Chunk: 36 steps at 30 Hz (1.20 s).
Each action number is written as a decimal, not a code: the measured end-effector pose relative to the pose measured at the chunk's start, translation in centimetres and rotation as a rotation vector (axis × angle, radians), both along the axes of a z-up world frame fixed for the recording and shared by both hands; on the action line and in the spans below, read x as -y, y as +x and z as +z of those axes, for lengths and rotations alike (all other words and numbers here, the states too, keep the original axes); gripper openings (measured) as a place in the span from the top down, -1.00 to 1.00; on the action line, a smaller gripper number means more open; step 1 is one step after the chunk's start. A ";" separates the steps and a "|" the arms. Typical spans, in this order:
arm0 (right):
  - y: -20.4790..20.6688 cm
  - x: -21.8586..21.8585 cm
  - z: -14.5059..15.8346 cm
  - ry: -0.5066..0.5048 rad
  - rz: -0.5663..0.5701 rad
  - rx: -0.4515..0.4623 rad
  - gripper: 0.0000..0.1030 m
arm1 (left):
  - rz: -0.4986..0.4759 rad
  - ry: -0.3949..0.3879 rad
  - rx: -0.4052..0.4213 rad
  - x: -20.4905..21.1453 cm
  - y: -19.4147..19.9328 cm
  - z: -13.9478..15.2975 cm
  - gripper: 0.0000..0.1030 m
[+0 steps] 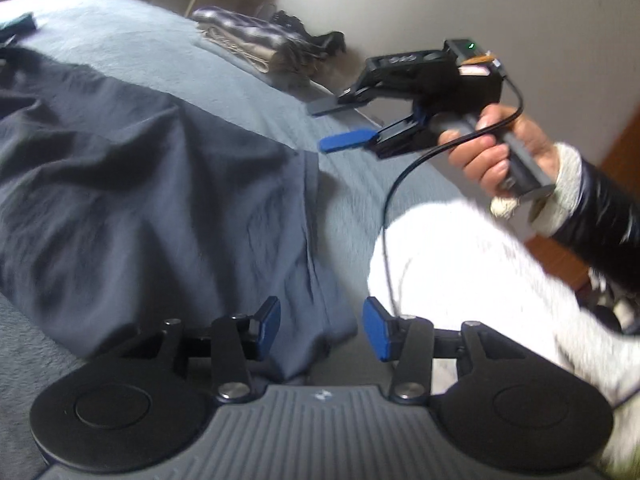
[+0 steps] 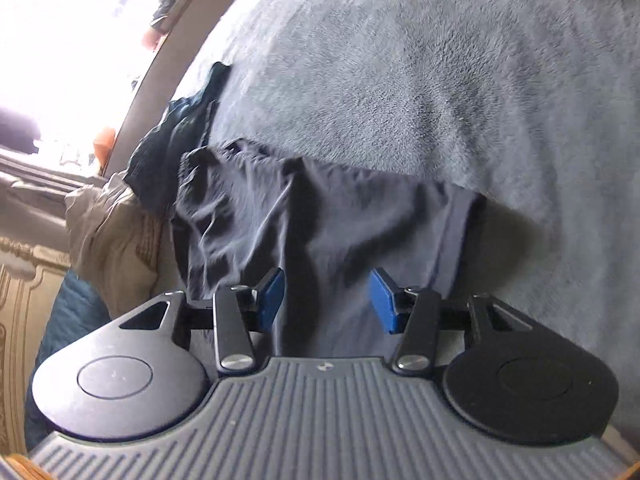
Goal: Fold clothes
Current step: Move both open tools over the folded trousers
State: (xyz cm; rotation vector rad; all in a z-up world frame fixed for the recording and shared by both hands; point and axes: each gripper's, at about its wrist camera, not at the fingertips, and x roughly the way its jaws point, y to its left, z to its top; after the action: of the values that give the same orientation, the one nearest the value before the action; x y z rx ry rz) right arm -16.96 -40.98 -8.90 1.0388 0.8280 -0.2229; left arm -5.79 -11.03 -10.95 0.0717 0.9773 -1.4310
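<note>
Left wrist: dark garment point(image 1: 140, 200) lies limp, light, wrinkled on bed point(image 1: 132, 44); both hand-held grippers point(image 1: 322, 326) point(image 2: 326, 298) spread, empty; pinch hem corner.

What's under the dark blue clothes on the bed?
The dark blue garment lies on a fuzzy grey-blue blanket, which shows all around it. The part right under the cloth is covered, so anything hidden there can't be seen.

Dark navy garment point(image 1: 152, 184): thin, matt woven cloth, creased. Bed cover point(image 2: 440, 80): grey-blue fleece, fuzzy nap. Left hand-held gripper point(image 1: 320, 330): matt black plastic, ribbed grey housing, blue rubbery pads, bright metal screws. Sleeve point(image 1: 608, 216): glossy black.
</note>
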 end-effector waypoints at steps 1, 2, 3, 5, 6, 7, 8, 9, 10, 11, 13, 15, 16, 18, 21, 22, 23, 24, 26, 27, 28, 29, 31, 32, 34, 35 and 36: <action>0.7 0.3 -0.6 0.002 -0.010 -0.016 0.09 | -0.005 0.007 -0.003 0.6 0.0 -0.4 0.17; 1.3 0.6 -1.2 0.003 -0.020 -0.033 0.10 | -0.013 0.023 -0.005 1.1 -0.2 -0.9 0.19; 1.9 0.9 -1.9 -0.025 -0.028 -0.056 0.10 | -0.019 0.045 -0.011 1.5 -0.3 -1.5 0.22; 2.3 1.8 -3.1 -0.084 -0.061 -0.108 0.12 | -0.017 0.089 -0.038 1.6 -0.4 -3.0 0.24; 2.2 2.4 -3.7 -0.113 -0.084 -0.139 0.16 | -0.014 0.105 -0.052 1.6 -0.4 -3.7 0.24; 2.1 2.9 -4.3 -0.142 -0.107 -0.170 0.18 | -0.006 0.104 -0.065 1.4 -0.3 -4.1 0.24; 1.7 3.5 -4.7 -0.148 -0.144 -0.188 0.20 | 0.002 0.097 -0.080 1.1 -0.1 -4.2 0.23; 1.1 4.0 -4.8 -0.134 -0.186 -0.192 0.19 | 0.007 0.091 -0.094 0.8 0.1 -4.3 0.21; 0.7 4.2 -4.5 -0.129 -0.210 -0.179 0.18 | 0.011 0.088 -0.103 0.6 0.3 -4.3 0.21; 0.3 4.3 -4.2 -0.125 -0.235 -0.166 0.16 | 0.015 0.087 -0.112 0.5 0.5 -4.4 0.21; 0.2 3.9 -3.0 -0.142 -0.234 -0.109 0.16 | 0.015 0.091 -0.123 0.2 0.7 -4.4 0.21; 1.0 3.3 -2.2 -0.134 -0.208 -0.060 0.16 | 0.010 0.091 -0.130 0.0 0.9 -4.4 0.19; 1.6 2.9 -1.9 -0.124 -0.190 -0.038 0.16 | 0.011 0.092 -0.133 0.0 0.9 -4.3 0.19; 2.9 2.2 -1.9 -0.106 -0.150 -0.010 0.16 | 0.012 0.094 -0.140 -0.2 0.8 -4.2 0.18; 4.9 1.8 -3.1 -0.102 -0.133 -0.037 0.17 | 0.012 0.091 -0.128 -1.1 0.4 -3.5 0.12; 5.2 1.8 -3.6 -0.123 -0.148 -0.063 0.17 | 0.012 0.087 -0.119 -1.5 0.4 -3.1 0.12; 5.5 1.9 -4.0 -0.144 -0.164 -0.090 0.17 | 0.014 0.081 -0.113 -2.0 0.4 -2.7 0.11; 5.3 2.1 -4.2 -0.196 -0.199 -0.132 0.17 | 0.017 0.074 -0.107 -2.4 0.4 -2.3 0.11; 4.0 2.8 -4.1 -0.200 -0.275 -0.124 0.17 | 0.032 0.057 -0.097 -3.4 0.8 -1.4 0.10; 3.4 3.1 -4.0 -0.202 -0.313 -0.120 0.16 | 0.047 0.043 -0.093 -3.8 1.3 -0.9 0.08; 2.7 3.2 -3.6 -0.203 -0.336 -0.098 0.16 | 0.063 0.029 -0.090 -4.1 1.7 -0.5 0.07; 2.4 3.1 -3.0 -0.211 -0.341 -0.070 0.16 | 0.086 0.014 -0.088 -4.4 2.2 -0.1 0.04; 2.3 2.5 -1.9 -0.216 -0.326 -0.002 0.16 | 0.135 -0.012 -0.088 -4.5 3.5 0.4 0.02; 2.4 2.2 -1.5 -0.216 -0.311 0.034 0.15 | 0.159 -0.021 -0.092 -4.3 4.1 0.4 0.00; 3.6 1.5 -1.5 -0.188 -0.232 0.064 0.14 | 0.203 -0.023 -0.095 -3.8 5.1 0.1 0.00; 4.2 1.1 -1.7 -0.172 -0.193 0.073 0.14 | 0.215 -0.022 -0.098 -3.7 5.6 -0.1 0.00; 5.1 0.7 -2.1 -0.146 -0.148 0.076 0.13 | 0.226 -0.018 -0.103 -3.5 6.0 -0.5 0.00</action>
State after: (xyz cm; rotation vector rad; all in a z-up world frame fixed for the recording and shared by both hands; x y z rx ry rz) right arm -11.85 -41.65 -10.96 0.9655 0.6576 -0.3620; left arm 0.18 -7.50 -11.40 -0.1237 1.0228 -1.2450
